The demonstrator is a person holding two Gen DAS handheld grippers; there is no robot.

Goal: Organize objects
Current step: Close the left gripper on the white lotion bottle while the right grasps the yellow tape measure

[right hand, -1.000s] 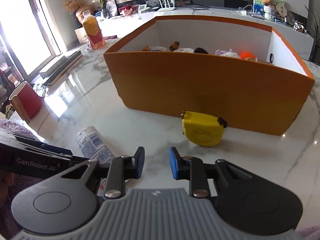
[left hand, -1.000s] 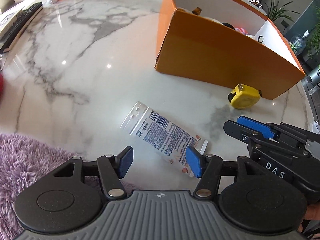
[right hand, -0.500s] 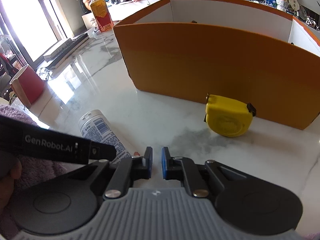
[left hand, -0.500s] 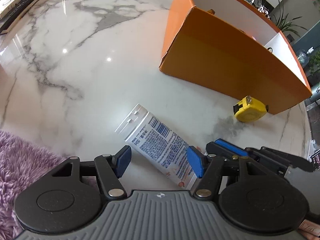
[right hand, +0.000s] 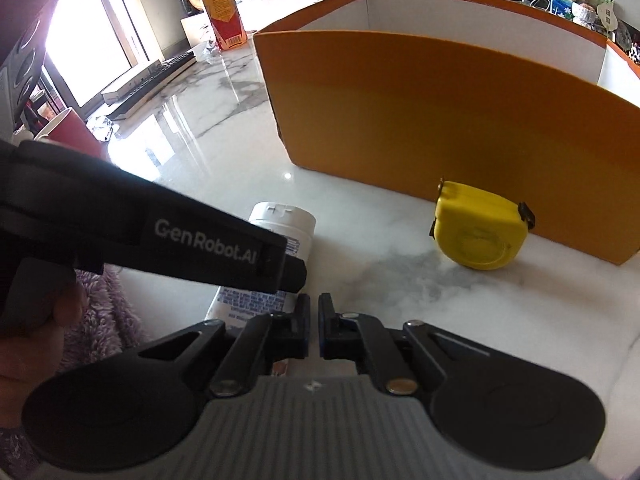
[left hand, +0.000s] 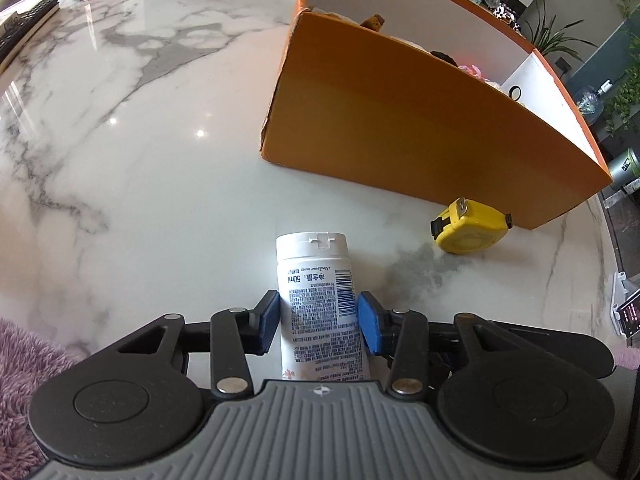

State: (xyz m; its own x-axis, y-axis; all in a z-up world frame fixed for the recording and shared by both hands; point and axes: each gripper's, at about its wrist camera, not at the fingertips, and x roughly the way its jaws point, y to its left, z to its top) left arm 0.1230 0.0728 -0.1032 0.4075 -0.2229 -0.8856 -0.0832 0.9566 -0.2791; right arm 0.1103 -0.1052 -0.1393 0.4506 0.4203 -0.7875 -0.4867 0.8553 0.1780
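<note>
My left gripper [left hand: 316,318] is shut on a white tube [left hand: 318,300] with blue print and a flip cap, cap pointing away from me, just above the marble table [left hand: 120,152]. The tube also shows in the right wrist view [right hand: 280,224], half hidden by the left gripper's body. A yellow tape measure [left hand: 470,226] lies on the table against the front wall of the orange cardboard box [left hand: 420,128]; it shows in the right wrist view [right hand: 478,232] too. My right gripper [right hand: 314,326] is shut and empty, low over the table to the right of the tube.
The orange box [right hand: 420,112] holds several small items behind its white inner walls. A juice bottle [right hand: 222,12], a keyboard [right hand: 148,80] and a red cup [right hand: 74,136] stand at the far left. A purple fuzzy cloth [left hand: 24,360] lies at the near left edge.
My left gripper turned in line with the tube and closed on it; the tube now points away from me. My right gripper closed fully and drew nearer the tape measure.
</note>
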